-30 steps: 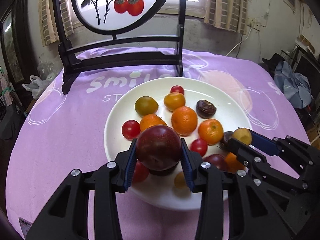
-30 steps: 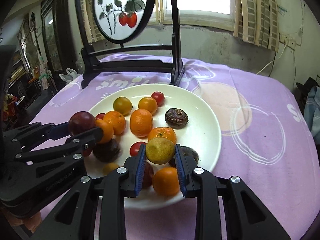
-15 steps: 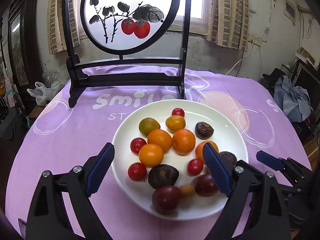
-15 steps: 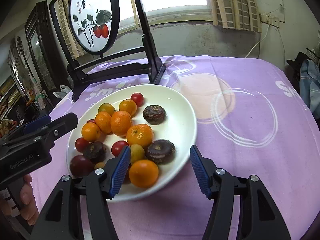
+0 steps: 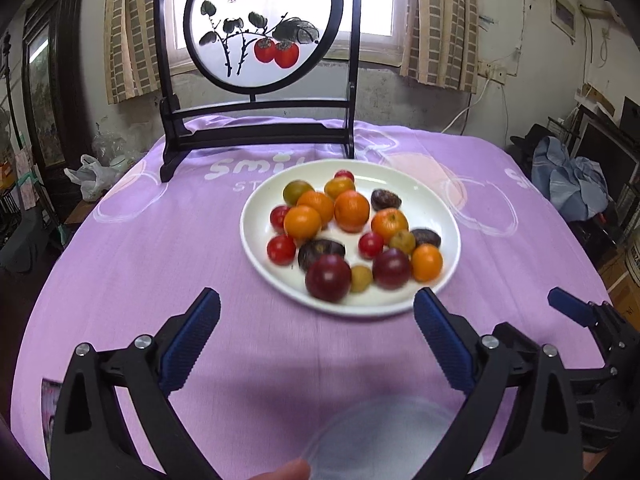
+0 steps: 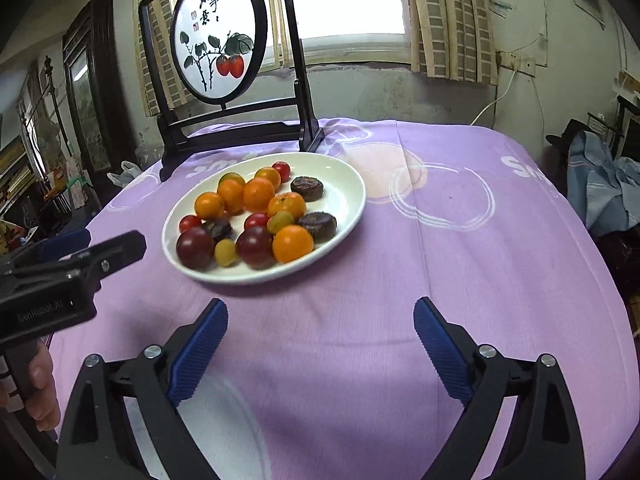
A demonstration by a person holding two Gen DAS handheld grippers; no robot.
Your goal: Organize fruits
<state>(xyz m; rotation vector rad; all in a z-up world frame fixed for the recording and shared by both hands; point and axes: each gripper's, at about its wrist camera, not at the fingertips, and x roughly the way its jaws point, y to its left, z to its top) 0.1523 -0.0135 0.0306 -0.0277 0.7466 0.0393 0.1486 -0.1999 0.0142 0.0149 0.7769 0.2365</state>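
A white plate on the purple tablecloth holds several fruits: oranges, red and yellow cherry tomatoes, dark passion fruits and two dark red plums. The nearest dark red plum lies at the plate's near edge; a small yellow-green fruit lies among the others. My left gripper hovers short of the plate, its jaws still opening with nothing between them. My right gripper stands back from the plate over bare cloth, jaws likewise opening and empty.
A black wooden stand with a round painted screen rises behind the plate. A clear round container lies at the near table edge below the grippers. A person's fingers hold the left gripper's handle. Clutter surrounds the table.
Both grippers went from shut to wide open, leaving the dark red plum and the yellow-green fruit on the plate, and pulled back toward the near table edge.
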